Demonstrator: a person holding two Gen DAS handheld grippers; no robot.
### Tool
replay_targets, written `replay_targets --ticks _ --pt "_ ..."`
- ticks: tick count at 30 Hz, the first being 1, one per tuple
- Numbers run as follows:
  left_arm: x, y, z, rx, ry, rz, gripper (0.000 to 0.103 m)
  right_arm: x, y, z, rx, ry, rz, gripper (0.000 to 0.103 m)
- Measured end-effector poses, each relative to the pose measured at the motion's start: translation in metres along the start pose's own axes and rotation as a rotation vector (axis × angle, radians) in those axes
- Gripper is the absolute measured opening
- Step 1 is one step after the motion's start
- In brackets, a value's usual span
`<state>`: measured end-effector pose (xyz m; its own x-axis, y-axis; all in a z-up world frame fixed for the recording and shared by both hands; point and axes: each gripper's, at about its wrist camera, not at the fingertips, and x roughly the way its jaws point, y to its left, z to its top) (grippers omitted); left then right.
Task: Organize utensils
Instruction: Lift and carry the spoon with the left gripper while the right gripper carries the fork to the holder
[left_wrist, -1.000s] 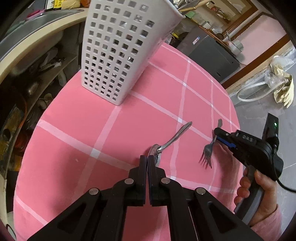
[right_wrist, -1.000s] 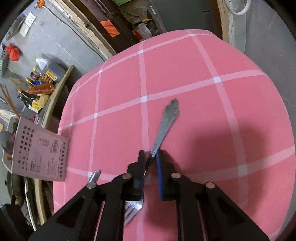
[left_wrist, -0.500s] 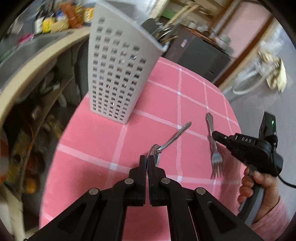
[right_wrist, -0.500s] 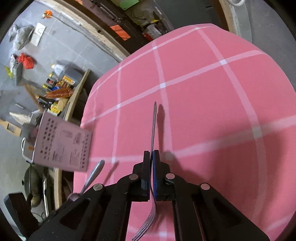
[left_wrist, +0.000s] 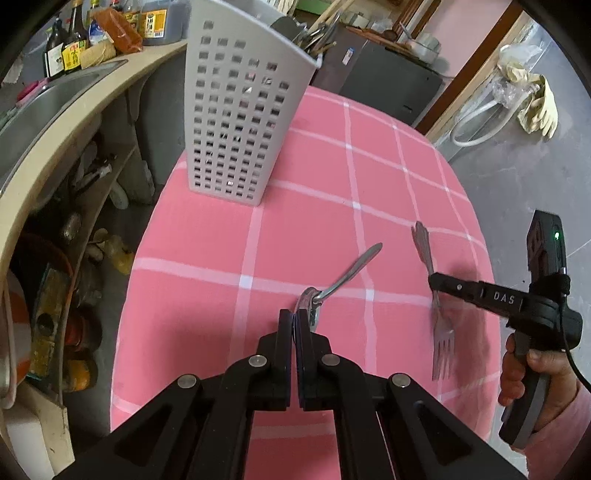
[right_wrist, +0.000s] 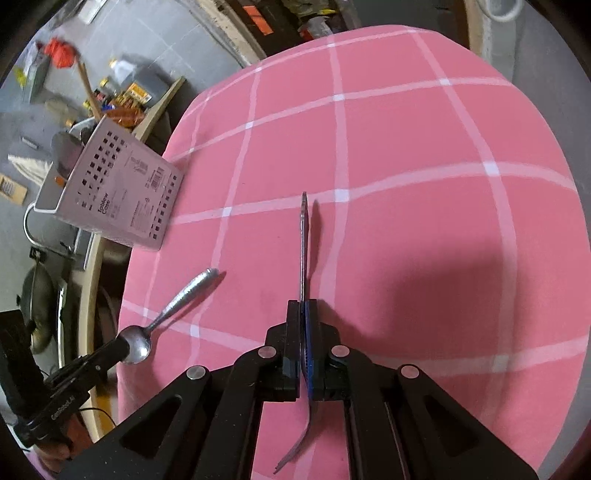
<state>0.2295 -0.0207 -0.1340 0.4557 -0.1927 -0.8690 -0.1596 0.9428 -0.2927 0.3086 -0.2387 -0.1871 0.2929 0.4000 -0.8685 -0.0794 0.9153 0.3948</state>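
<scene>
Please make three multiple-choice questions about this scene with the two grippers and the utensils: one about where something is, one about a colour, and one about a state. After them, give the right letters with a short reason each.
1. Where does the perforated caddy stand?
A. on the pink cloth, near its edge
B. on the floor
C. inside the sink

2. What colour is the tablecloth?
A. blue with dots
B. pink with white lines
C. plain green

3. What is the state of the right gripper?
A. open and holding nothing
B. shut on a spoon
C. shut on the fork

Answers:
1. A, the caddy's base rests on the cloth at the counter side.
2. B, both views show pink fabric crossed by white stripes.
3. C, the fork handle sticks out ahead of the closed fingers and the tines hang behind them; the spoon is in the left gripper.
</scene>
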Motion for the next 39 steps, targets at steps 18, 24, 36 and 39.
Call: replay_targets --ticks 18,24,36,39 --pt "-0.011 0.019 0.003 -0.017 -0.018 0.011 0.002 0.023 0.011 0.065 -0.071 0.029 -0.029 0.005" --pt "-0.024 0.018 0.009 0.052 -0.021 0.016 0.003 -0.003 0.012 0.052 -0.043 -0.066 0.040 0.002" --pt "-0.077 0.013 0.042 0.178 -0.077 0.023 0.003 -0.096 0.059 0.030 -0.114 -0.414 0.077 0.002" --pt "-0.090 0.014 0.049 0.185 -0.110 0.026 0.003 -0.120 0.076 0.032 -0.161 -0.500 0.064 0.002"
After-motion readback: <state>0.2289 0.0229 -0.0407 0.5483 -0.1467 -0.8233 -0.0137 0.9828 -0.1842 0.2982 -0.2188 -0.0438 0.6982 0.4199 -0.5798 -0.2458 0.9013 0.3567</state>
